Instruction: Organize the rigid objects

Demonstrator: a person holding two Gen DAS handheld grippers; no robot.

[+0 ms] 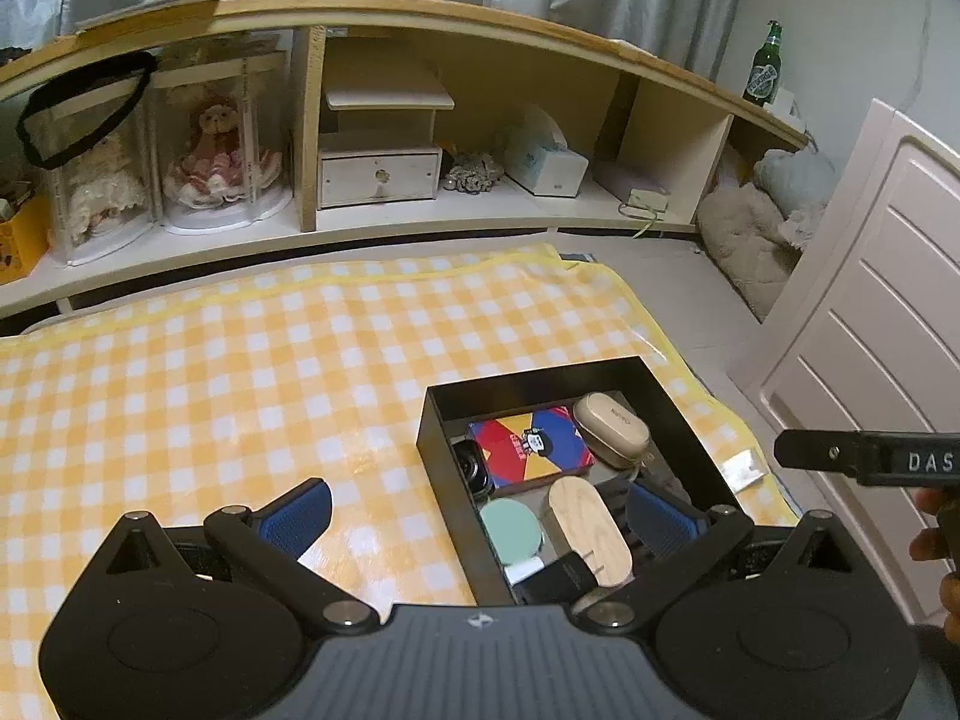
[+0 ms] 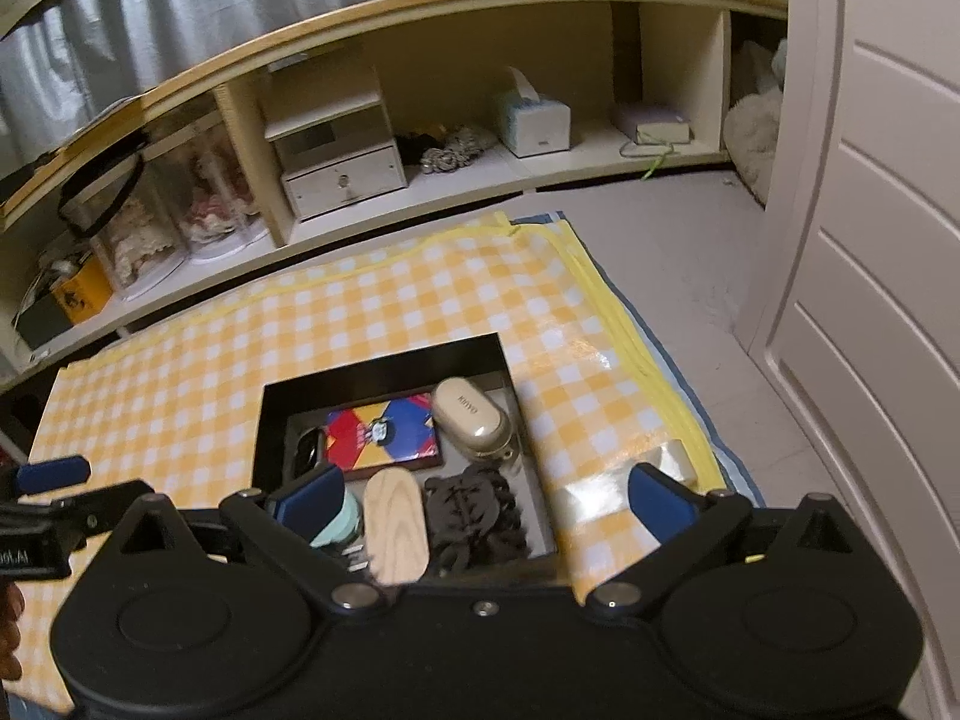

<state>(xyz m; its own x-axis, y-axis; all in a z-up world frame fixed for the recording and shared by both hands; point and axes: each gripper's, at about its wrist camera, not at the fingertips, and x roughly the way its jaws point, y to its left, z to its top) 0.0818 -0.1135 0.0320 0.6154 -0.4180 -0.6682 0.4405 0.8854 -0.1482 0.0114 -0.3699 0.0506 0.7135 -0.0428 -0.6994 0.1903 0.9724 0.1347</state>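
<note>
Over a yellow checked cloth (image 1: 240, 372) covering the table, two hand-held grippers are hovering above a black box (image 1: 435, 438) that is holding what looks like the whole collection of rigid objects. The left gripper (image 1: 480, 513) is hanging with its jaws spread wide and gripping nothing, one blue pad (image 1: 300, 513) over bare cloth and the other over the box's near end. The right gripper (image 2: 486, 498) is likewise standing released and empty, its jaws straddling the box's right wall.

Inside the box, a colourful card box (image 1: 531, 441) is lying flat beside a beige case (image 1: 612, 429), with a dark round item (image 1: 474, 468) tucked at its left edge. Nearer the cameras, a mint-green round tin (image 1: 513, 531) and a wooden oval piece (image 1: 591, 531) are sitting side by side, a small black and white item (image 1: 549, 573) is lying just below them, and a dark brown carved piece (image 2: 477, 516) is resting to the right of the oval.

No loose object is showing on the cloth in either view, apart from a small clear item (image 2: 672, 459) near the cloth's right edge, whose nature cannot be told. By the look of it, the gathering is largely done, with only tidying or withdrawal seemingly left.
</note>
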